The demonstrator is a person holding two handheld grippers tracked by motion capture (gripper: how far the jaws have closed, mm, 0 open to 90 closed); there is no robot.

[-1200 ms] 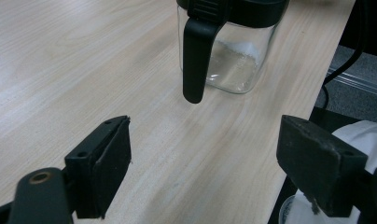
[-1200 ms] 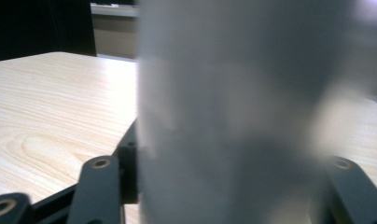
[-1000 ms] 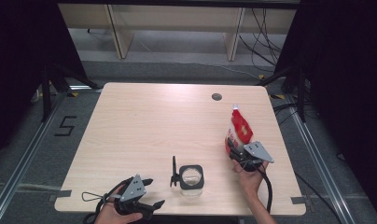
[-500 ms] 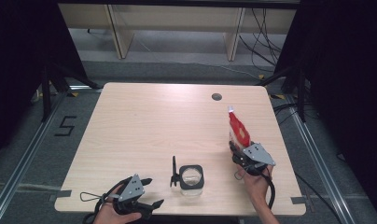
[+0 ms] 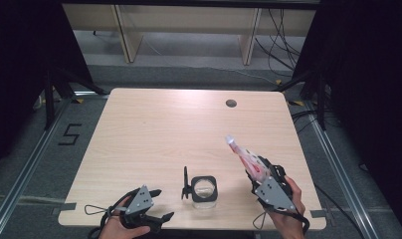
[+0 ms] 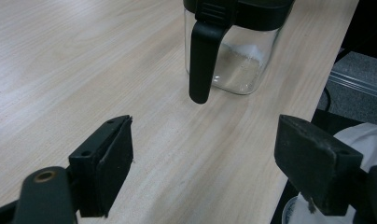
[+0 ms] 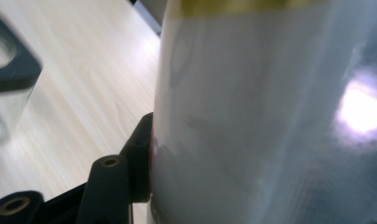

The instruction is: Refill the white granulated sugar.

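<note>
Glass, square and clear, the jar (image 5: 204,190) stands near the front edge of the table (image 5: 154,129) with a black rim and an open top; its black latch (image 5: 185,183) sticks up at its left side. The right gripper (image 5: 262,175) has its fingers closed on a red-and-white pouch (image 5: 246,158), which is tilted up and toward the jar, its pale tip pointing back and left, above the table and to the jar's right. In the right gripper view a finger (image 7: 139,163) presses against the pouch's glossy white side. The left gripper (image 5: 156,205) rests low at the front left, fingers spread wide with nothing between them, facing the jar's latch (image 6: 203,56).

The likely risk: the pouch tips before its mouth is over the jar's opening, and the contents spill on the table. A soft pouch may also buckle or slip in the grip. The unsteadied jar could slide if nudged.

No brand or writing is readable; only a yellow band (image 7: 233,7) shows on the pouch.
</note>
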